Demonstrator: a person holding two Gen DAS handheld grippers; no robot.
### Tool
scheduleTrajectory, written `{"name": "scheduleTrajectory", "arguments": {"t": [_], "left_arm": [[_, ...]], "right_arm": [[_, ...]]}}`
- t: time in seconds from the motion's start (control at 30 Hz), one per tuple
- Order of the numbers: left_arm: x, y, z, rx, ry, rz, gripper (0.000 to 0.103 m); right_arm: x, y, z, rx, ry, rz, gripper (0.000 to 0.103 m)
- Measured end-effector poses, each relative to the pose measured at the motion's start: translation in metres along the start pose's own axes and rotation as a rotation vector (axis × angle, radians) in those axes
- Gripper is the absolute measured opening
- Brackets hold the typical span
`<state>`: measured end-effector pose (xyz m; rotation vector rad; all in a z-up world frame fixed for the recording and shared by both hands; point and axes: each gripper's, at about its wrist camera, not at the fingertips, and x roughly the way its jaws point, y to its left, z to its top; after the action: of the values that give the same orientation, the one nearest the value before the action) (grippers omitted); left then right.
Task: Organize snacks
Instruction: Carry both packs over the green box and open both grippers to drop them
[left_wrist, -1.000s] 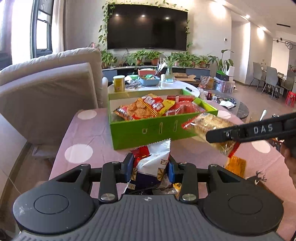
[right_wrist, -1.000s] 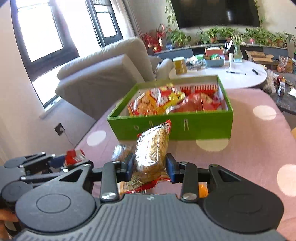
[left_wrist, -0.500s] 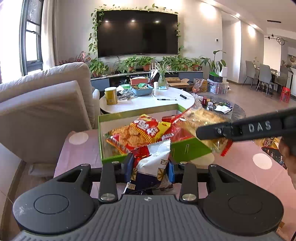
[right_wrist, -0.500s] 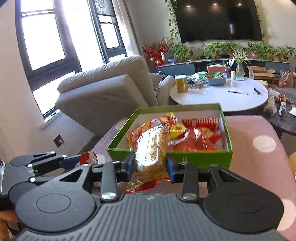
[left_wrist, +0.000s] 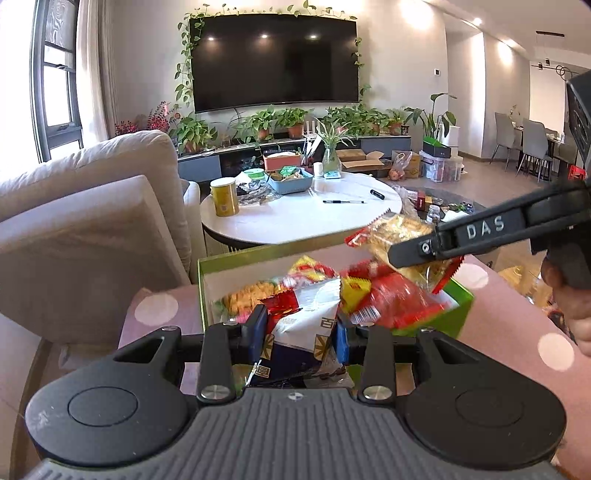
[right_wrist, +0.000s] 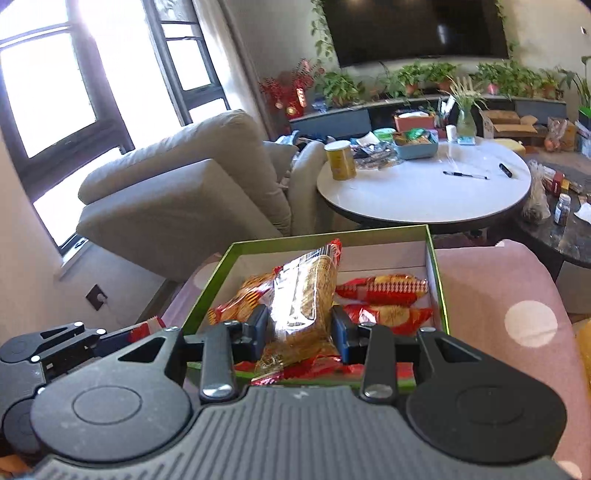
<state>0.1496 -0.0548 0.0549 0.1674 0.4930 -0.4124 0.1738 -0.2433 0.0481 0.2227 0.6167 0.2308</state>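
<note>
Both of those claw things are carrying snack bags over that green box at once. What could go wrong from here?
1. The right gripper and left gripper are close together over the green box, so they might bump.
2. The box already holds several packets, so the cracker packet may land on top and stick out.
3. The white and blue bag is pinched at one end and could slip.

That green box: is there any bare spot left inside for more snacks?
Yes. In the green box, a bare white strip runs along the far wall, behind the red packets. The near half is crowded with packets.
</note>
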Motion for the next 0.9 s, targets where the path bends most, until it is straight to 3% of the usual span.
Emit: {"name": "scheduleTrajectory", "arguments": {"t": [0.37, 0.67, 0.8, 0.9], "left_arm": [[0.088, 0.025, 0.030, -0.060, 0.080, 0.032, 0.034], [0.129, 0.037, 0.037, -0.069, 0.123, 0.047, 0.034], [0.130, 0.038, 0.036, -0.069, 0.129, 0.050, 0.052], [0.125, 0.039, 0.034, -0.067, 0.121, 0.054, 0.056]], "right_arm": [[0.055, -0.017, 0.027, 0.036, 0.062, -0.076, 0.064], [0.084, -0.017, 0.028, 0.016, 0.098, -0.076, 0.065], [0.085, -0.017, 0.028, 0.022, 0.086, -0.064, 0.076], [0.076, -0.020, 0.026, 0.036, 0.061, -0.061, 0.081]]}}
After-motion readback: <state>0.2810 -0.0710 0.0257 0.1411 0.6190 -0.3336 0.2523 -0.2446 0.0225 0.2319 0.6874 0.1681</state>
